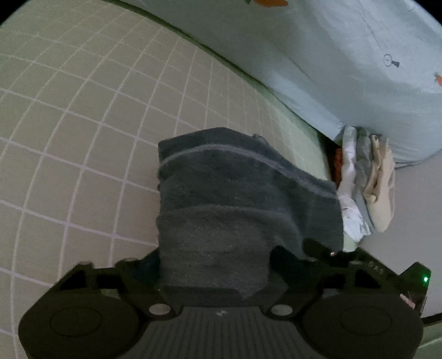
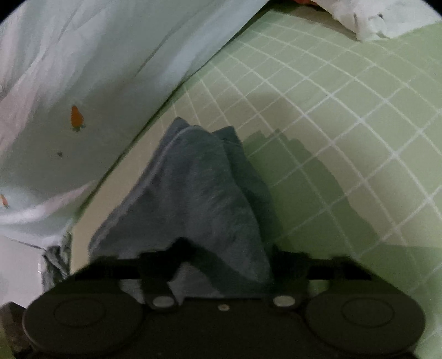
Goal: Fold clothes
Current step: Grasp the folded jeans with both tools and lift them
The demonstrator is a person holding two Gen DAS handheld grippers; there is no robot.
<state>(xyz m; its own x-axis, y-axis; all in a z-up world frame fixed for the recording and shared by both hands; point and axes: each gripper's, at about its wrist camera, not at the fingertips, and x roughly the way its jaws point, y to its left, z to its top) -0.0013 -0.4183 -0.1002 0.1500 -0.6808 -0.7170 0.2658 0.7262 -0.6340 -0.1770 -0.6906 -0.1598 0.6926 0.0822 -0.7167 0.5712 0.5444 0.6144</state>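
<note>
A dark grey-blue garment [image 1: 237,193] lies folded on the green gridded mat [image 1: 83,138]. Its near end runs up over my left gripper [image 1: 218,248] and fills the space between the jaws, which stand wide apart. The cloth hides the fingertips, so whether they press on it is unclear. In the right wrist view the same garment [image 2: 199,187] rises in a bunched peak from my right gripper [image 2: 226,248]. Both black fingers [image 2: 179,248] sit against the cloth, one on each side, and squeeze the fold.
A pale blue sheet [image 1: 345,69] with small orange prints borders the mat's far side [image 2: 69,69]. A pile of white, grey and beige clothes [image 1: 367,187] sits at the mat's corner. More white cloth [image 2: 367,19] lies at the top right. Bare mat [image 2: 345,124] stretches to the right.
</note>
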